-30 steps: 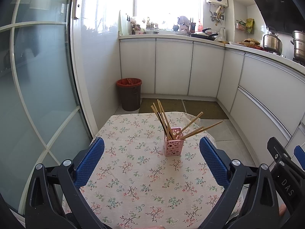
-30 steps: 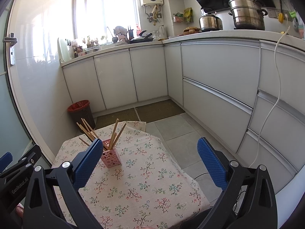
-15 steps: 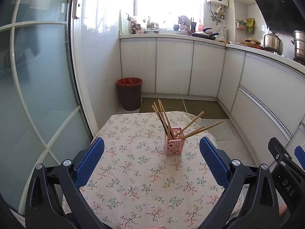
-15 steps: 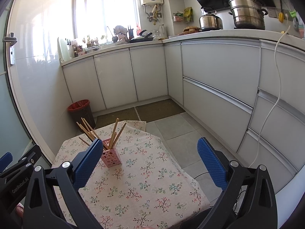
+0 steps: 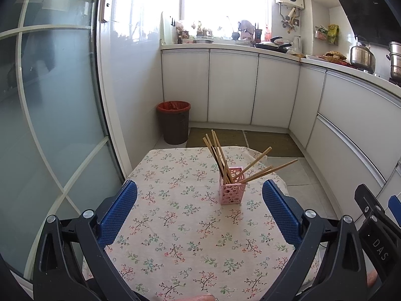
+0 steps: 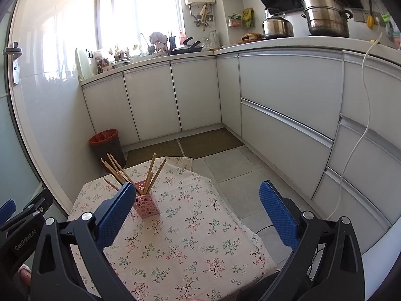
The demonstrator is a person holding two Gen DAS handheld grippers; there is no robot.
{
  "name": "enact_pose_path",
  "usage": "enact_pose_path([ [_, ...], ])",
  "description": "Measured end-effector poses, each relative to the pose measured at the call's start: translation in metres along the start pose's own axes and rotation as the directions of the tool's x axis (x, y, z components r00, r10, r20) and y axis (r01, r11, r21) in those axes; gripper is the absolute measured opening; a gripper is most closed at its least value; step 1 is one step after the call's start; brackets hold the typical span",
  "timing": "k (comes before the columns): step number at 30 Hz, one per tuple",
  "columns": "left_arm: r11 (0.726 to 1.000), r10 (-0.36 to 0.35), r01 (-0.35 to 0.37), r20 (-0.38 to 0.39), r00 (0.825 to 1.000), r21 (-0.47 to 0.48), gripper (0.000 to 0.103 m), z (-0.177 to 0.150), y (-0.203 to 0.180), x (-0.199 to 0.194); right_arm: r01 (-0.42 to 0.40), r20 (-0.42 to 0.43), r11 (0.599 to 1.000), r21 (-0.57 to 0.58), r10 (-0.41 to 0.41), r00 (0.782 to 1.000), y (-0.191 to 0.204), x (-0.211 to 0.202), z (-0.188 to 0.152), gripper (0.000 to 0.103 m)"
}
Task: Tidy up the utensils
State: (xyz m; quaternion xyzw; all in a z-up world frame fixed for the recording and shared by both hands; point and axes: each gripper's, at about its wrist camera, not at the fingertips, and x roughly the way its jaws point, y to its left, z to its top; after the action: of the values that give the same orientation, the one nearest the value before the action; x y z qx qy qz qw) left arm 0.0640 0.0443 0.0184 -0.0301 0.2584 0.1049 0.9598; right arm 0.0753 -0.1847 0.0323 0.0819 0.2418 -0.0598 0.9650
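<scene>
Holder mid-table — both grippers wide, apart.

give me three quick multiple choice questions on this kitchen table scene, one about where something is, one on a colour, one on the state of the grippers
1. Where are the chopsticks?
A. flat on the tablecloth
B. standing in the holder
C. held in a gripper

2. What colour is the perforated holder?
A. pink
B. green
C. black

3. How are the left gripper and right gripper?
A. both shut on chopsticks
B. one open, one shut
C. both open and empty

Answers:
1 B, the sticks fan out of the holder on the floral tablecloth.
2 A, its walls show pink in both views.
3 C, each pair of blue pads stands wide apart with nothing between.
</scene>
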Motion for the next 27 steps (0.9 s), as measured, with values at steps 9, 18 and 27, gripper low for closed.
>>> enact_pose_path([
  [9, 0.999, -0.029, 0.030, -0.034, 0.999, 0.028, 0.096, -0.001, -0.006, 0.006, -0.002, -0.011, 1.000, 0.001, 0.002, 1.000, -0.001, 0.000, 0.000, 0.096],
  [18, 0.997, -0.038, 0.036, 0.045, 0.998, 0.061, 0.086, 0.000, -0.012, -0.008, 0.003, -0.015, 1.000, 0.006, -0.003, 1.000, -0.002, 0.002, 0.000, 0.096],
  [27, 0.998, -0.039, 0.037, 0.033, 0.999, 0.052, 0.096, 0.004, -0.010, -0.007, 0.010, -0.022, 1.000, 0.021, -0.009, 1.000, -0.007, 0.004, 0.002, 0.096],
])
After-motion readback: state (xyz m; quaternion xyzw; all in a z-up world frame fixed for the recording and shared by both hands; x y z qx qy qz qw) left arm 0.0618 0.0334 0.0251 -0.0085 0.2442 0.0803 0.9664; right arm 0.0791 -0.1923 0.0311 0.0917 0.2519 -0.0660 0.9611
